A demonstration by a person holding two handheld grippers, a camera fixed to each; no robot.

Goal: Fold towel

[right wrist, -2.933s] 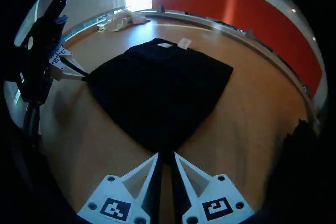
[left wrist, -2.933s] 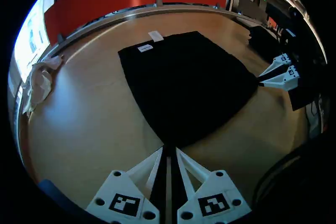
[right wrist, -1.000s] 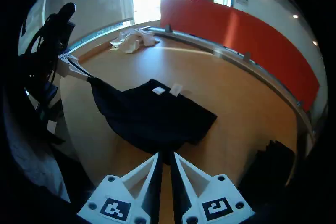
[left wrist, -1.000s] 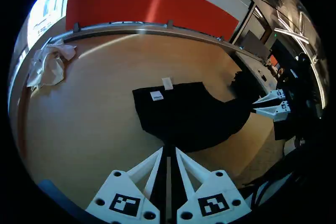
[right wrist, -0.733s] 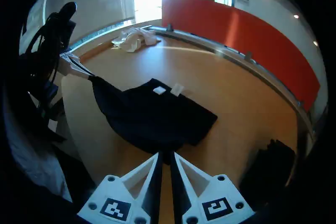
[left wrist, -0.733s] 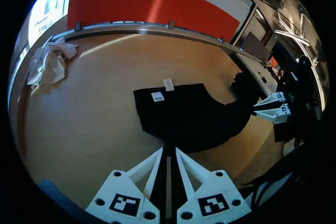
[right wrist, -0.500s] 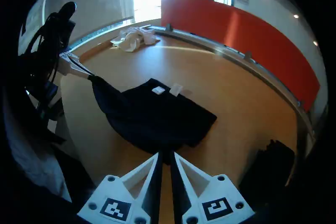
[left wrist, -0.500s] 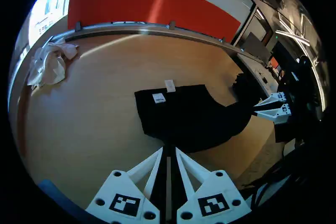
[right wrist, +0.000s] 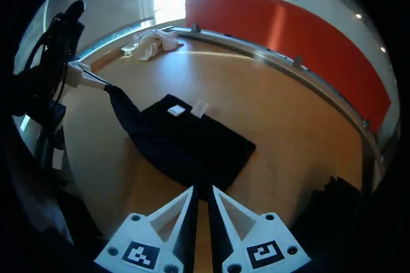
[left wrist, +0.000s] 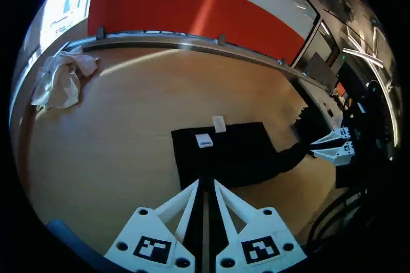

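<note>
Wooden tabletop (left wrist: pixel 102 134) is being worked over. Black towel (left wrist: pixel 230 152) is being held just ahead of the jaws, with left gripper (left wrist: pixel 206 187) and right gripper (right wrist: pixel 202 191) being pinched narrow on its near corners. Judgement: both corners are best being carried level and together, straight beyond the jaws.

Nothing is legible: the white tags (left wrist: pixel 204 141) on the towel (left wrist: pixel 241 154) are too small.
</note>
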